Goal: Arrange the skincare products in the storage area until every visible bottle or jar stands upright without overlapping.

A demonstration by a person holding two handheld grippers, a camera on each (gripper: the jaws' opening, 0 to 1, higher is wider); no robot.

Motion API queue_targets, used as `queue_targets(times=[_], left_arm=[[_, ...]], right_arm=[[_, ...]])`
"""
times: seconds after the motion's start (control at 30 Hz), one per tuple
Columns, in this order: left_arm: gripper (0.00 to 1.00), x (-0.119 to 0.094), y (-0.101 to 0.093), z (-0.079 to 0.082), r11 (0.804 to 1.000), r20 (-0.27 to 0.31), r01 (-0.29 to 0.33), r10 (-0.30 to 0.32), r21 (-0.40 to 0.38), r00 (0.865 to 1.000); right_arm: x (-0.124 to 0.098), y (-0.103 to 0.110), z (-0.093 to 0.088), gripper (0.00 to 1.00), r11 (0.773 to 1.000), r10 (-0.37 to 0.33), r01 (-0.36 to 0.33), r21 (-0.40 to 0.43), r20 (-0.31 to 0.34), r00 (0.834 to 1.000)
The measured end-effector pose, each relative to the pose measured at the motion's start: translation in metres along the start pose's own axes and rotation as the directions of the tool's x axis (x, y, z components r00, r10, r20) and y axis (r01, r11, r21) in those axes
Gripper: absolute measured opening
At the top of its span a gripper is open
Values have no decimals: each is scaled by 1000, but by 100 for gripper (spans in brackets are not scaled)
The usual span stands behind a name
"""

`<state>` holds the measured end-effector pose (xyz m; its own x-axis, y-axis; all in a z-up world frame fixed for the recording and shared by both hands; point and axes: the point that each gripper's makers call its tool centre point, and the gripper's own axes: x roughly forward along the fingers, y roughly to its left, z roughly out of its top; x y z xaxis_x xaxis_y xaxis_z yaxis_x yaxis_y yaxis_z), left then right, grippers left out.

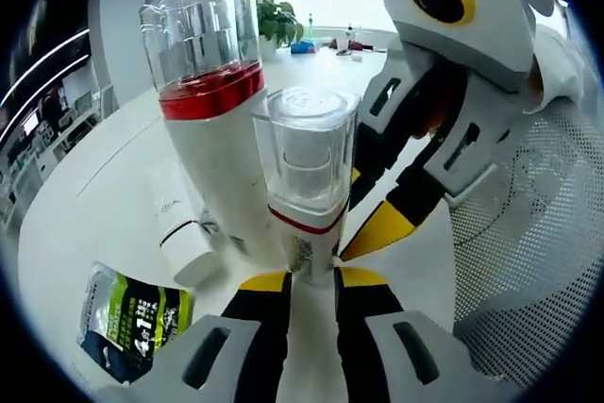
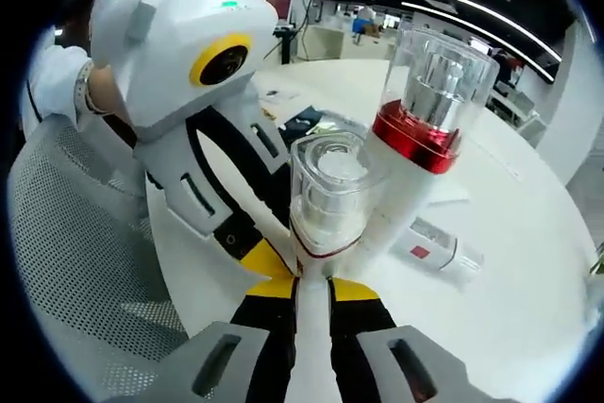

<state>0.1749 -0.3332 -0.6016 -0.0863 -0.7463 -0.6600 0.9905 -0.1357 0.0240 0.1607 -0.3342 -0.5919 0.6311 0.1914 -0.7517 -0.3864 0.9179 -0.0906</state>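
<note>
A small white bottle (image 1: 307, 167) with a clear cap and a thin red band stands upright on the white table (image 1: 94, 205). My left gripper (image 1: 313, 278) is shut on its base. My right gripper (image 1: 373, 231) reaches in from the right, its yellow tip against the same bottle. In the right gripper view the small bottle (image 2: 326, 195) sits between the jaws of my right gripper (image 2: 313, 288), which is shut on it, and my left gripper (image 2: 269, 257) comes in from the left. A taller white bottle (image 1: 212, 92) (image 2: 425, 110) with a wide red band stands just behind, touching or nearly so.
A white tube (image 1: 184, 238) (image 2: 439, 252) lies flat by the tall bottle. A green and black sachet (image 1: 132, 323) lies near my left jaw. A white mesh basket (image 1: 538, 233) (image 2: 75, 252) stands beside the grippers. A potted plant (image 1: 278, 21) sits far back.
</note>
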Motion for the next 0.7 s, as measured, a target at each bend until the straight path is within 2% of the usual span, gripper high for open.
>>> queue_targets(times=[0.17,0.33,0.43,0.7], left_arm=[[18,0,0,3,1000,16,-12,12,16,1000],[18,2,-4,-1,1000,1,7,-7,28,1000],[19,3,-6,0,1000,2,12,-12,28,1000],[18,4,-7,-1,999,2,18,-18,29,1000]], right_arm=[[0,-3,-2,3,999,-24,24,-36,-9,1000],[-1,-8,-3,3,998,-39,39,-50,-17,999],[-1,-10,-4,3,995,-57,55,-85,-22,998],[0,-10,-5,3,993,-58,56,-103,-22,998]])
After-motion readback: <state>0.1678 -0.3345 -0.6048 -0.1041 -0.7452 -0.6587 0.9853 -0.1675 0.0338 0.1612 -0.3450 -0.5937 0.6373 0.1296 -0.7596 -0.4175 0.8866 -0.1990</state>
